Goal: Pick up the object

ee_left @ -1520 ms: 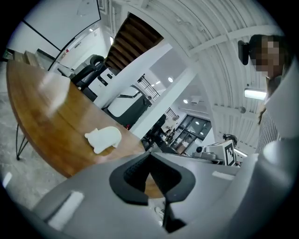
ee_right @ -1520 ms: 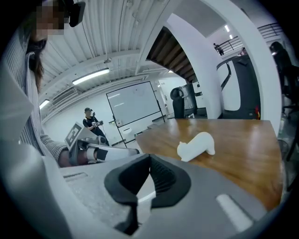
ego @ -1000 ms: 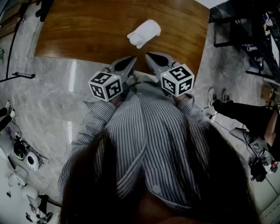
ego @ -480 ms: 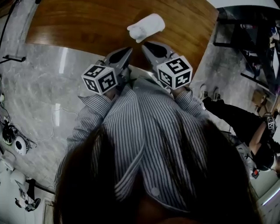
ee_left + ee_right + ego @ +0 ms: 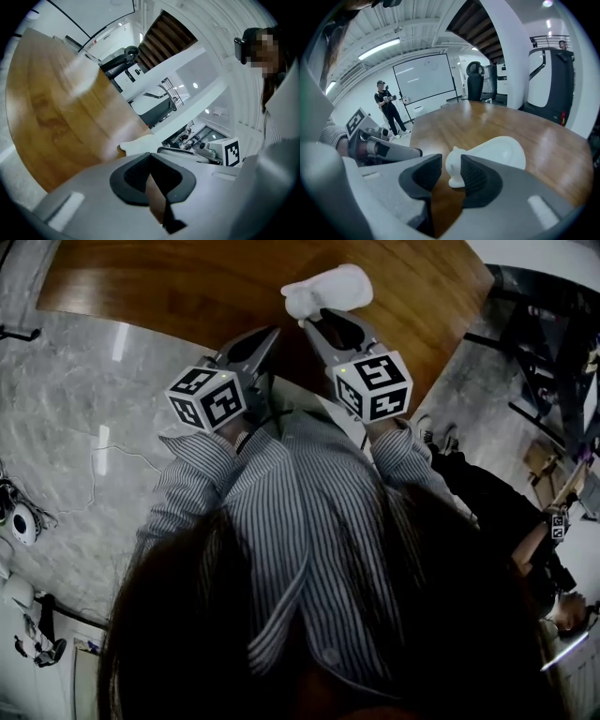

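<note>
Grey marble-patterned floor [image 5: 75, 409] lay around one wooden table [image 5: 187, 287], its brown top glossy and streaked with grain. One white object [image 5: 328, 287] lay on the right half of the table, a little in from the near edge. It was smooth and matt, with a broad rounded body and a narrow near end bearing small bumps.

Two grippers were in use, each grey and tapered, and each carried one cube with black-and-white square markers: the left cube [image 5: 202, 397] and the right cube [image 5: 373, 385].

The right gripper [image 5: 319, 317] reached over the near edge. In the right gripper view its jaws were opening, with the object's [image 5: 497, 152] narrow end standing between the ribbed dark pads [image 5: 476, 180]. That end was close against the right pad, with a gap on the left side.

The left gripper [image 5: 270, 334] hung above the table's near edge, beside the right one and apart from the object. Its dark pads met at the tips with nothing between them.

A striped shirt [image 5: 309, 521] filled the lower part of the head view.
</note>
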The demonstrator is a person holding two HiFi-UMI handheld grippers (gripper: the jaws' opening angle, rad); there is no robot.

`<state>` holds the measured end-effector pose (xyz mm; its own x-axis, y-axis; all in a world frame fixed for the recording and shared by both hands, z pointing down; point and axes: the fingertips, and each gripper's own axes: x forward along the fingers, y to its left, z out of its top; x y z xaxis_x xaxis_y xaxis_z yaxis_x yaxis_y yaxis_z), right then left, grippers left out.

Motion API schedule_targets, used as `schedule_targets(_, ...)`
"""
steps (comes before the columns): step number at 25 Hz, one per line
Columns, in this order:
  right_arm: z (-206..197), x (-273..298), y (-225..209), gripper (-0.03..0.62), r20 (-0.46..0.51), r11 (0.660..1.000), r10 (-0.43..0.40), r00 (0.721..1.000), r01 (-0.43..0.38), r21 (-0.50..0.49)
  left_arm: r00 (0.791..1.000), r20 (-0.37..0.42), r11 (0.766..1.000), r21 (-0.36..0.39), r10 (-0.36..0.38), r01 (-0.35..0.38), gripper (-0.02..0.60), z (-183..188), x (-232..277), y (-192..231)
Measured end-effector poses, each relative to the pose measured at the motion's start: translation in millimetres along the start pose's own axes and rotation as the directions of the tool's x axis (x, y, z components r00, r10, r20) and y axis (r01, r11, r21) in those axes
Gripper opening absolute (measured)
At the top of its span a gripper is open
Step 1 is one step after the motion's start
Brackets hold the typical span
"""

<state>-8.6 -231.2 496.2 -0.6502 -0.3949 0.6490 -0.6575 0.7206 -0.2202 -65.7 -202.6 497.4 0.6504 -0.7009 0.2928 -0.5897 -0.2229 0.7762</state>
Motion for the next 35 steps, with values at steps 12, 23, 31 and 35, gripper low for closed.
schedule_targets(12, -11, 29, -6, 0.242, -0.056, 0.991, -0.085, 0.995, 0.078, -0.107, 0.999, 0.032, 0.996, -0.093, -0.002, 0.005, 0.002, -13, 8, 20)
schedule_targets(23, -25, 55, -7, 0.244, -0.131, 0.981, -0.149, 0.980, 0.130, -0.146, 0.997, 0.072, 0.990, -0.140, 0.001, 0.009, 0.002, -16, 0, 28)
schedule_targets(31, -22, 58, -7, 0.227, -0.135, 0.965, -0.189, 0.973, 0.158, -0.209, 0.998, 0.068, 0.988, -0.154, 0.007, 0.003, 0.002, -20, -5, 30)
schedule_targets(35, -15, 53, -9, 0.218, -0.128, 0.972, -0.173, 0.976, 0.148, -0.184, 0.997, 0.072, 0.990, -0.144, 0.007, 0.004, 0.002, -13, -5, 28)
